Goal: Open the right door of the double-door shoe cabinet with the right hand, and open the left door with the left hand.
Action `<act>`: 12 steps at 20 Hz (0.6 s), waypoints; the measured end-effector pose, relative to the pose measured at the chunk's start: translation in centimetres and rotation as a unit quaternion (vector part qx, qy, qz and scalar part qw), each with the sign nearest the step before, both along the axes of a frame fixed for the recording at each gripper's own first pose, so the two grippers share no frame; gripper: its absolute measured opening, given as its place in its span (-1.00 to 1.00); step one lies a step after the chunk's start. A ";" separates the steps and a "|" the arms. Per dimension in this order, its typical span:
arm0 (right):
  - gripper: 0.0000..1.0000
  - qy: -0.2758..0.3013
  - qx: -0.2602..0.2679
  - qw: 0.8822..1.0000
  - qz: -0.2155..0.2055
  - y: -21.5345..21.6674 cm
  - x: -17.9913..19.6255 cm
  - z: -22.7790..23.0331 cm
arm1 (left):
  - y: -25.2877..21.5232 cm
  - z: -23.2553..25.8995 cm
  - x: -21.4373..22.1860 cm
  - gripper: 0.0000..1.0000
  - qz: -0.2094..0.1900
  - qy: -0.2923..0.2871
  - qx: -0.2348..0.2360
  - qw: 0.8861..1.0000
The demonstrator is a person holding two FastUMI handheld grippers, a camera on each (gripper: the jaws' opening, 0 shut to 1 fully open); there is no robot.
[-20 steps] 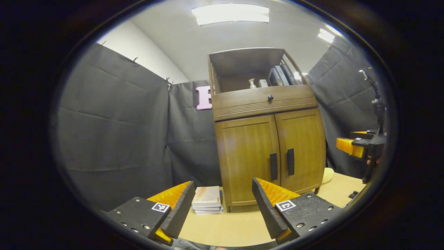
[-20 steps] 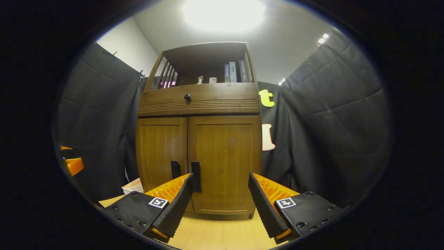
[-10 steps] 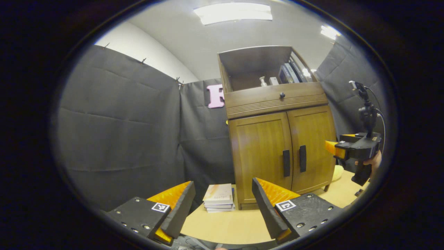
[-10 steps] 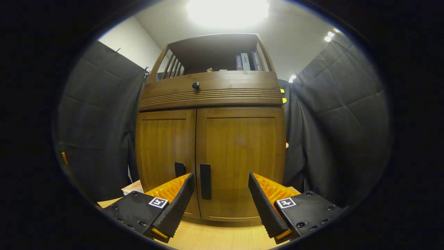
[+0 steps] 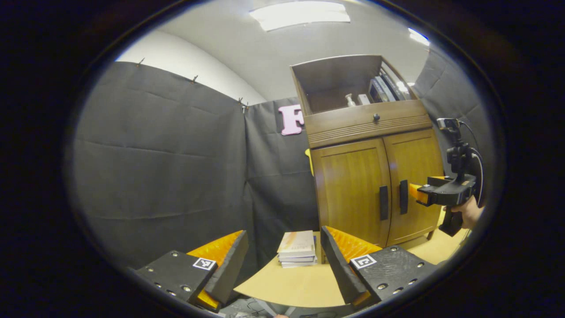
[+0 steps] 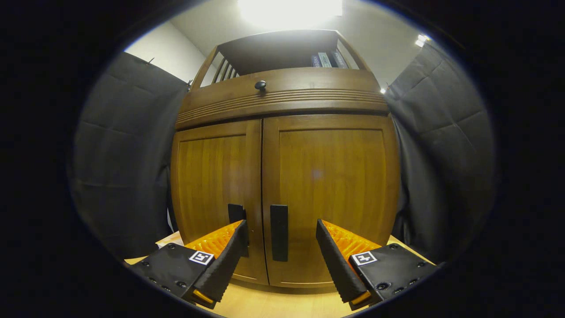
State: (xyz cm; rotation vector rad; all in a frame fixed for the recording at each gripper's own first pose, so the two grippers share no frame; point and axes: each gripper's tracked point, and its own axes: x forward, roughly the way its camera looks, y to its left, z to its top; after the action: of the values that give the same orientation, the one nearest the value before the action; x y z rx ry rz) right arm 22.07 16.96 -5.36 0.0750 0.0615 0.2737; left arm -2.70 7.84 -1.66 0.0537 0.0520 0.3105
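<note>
The wooden shoe cabinet [image 6: 287, 176] stands on the table with both doors closed. In the right gripper view its right door [image 6: 331, 194] fills the middle, and the black right handle [image 6: 279, 232] lies between the fingers of my open right gripper [image 6: 280, 238], a short way ahead of the tips. The left handle [image 6: 235, 213] is partly hidden behind the left finger. In the left gripper view the cabinet [image 5: 375, 176] stands far right, and the left door [image 5: 353, 190] carries its black handle [image 5: 383, 202]. My left gripper [image 5: 284, 249] is open, well back from it. The right gripper [image 5: 419, 194] nears the right handle [image 5: 403, 197].
A stack of books [image 5: 298, 249] lies on the light wooden table [image 5: 300, 282] left of the cabinet. Above the doors are a drawer with a round knob [image 6: 260, 85] and an open shelf with books [image 5: 382, 88]. A hand [image 5: 470, 212] holds the right gripper.
The right gripper has moved closer to the cabinet, bringing the right handle between its fingers. The left gripper view has swung left, shifting the cabinet toward its right side.
</note>
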 end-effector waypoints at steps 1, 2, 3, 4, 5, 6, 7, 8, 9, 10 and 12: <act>0.94 0.004 0.003 1.000 0.000 0.5 0.7 -0.4 | 0.9 -0.1 -0.4 0.93 0.005 0.001 0.001 1.000; 0.95 0.006 0.005 1.000 0.001 0.9 1.3 -0.7 | 1.5 -0.1 -0.6 0.93 0.009 0.002 0.002 1.000; 0.95 0.007 0.005 1.000 0.002 1.3 1.9 -1.0 | 1.9 0.0 -0.9 0.92 0.014 0.003 0.003 1.000; 0.95 0.008 0.003 1.000 0.002 1.5 2.5 -1.3 | 1.9 0.0 -1.0 0.93 0.017 0.004 0.004 1.000; 0.94 0.010 -0.003 1.000 0.001 1.8 3.2 -1.8 | 2.1 0.0 -1.1 0.93 0.021 0.005 0.005 1.000; 0.93 0.012 -0.008 1.000 0.000 1.9 3.9 -2.3 | 2.0 -0.1 -1.3 0.93 0.025 0.007 0.006 1.000; 0.95 0.015 -0.011 1.000 -0.001 2.2 4.5 -2.8 | 2.0 -0.1 -1.4 0.92 0.028 0.010 0.008 1.000; 0.95 0.020 -0.013 1.000 -0.002 2.4 5.0 -3.3 | 2.1 -0.1 -1.4 0.93 0.032 0.011 0.010 0.999; 0.95 0.025 -0.014 1.000 0.000 2.7 5.5 -4.0 | 2.2 -0.1 -1.4 0.92 0.035 0.012 0.011 0.999; 0.95 0.032 -0.012 0.999 0.005 3.0 5.8 -4.4 | 2.4 -0.2 -1.5 0.93 0.038 0.014 0.012 0.999; 0.80 0.042 -0.013 0.999 0.006 3.3 6.8 -5.2 | 2.6 -0.4 -1.5 0.93 0.044 0.017 0.012 0.999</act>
State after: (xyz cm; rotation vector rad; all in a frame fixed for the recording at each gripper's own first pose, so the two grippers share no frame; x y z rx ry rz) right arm 28.88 20.25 -10.61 0.0603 0.1486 0.2807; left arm -4.21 10.41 -2.05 0.0810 0.0849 0.3981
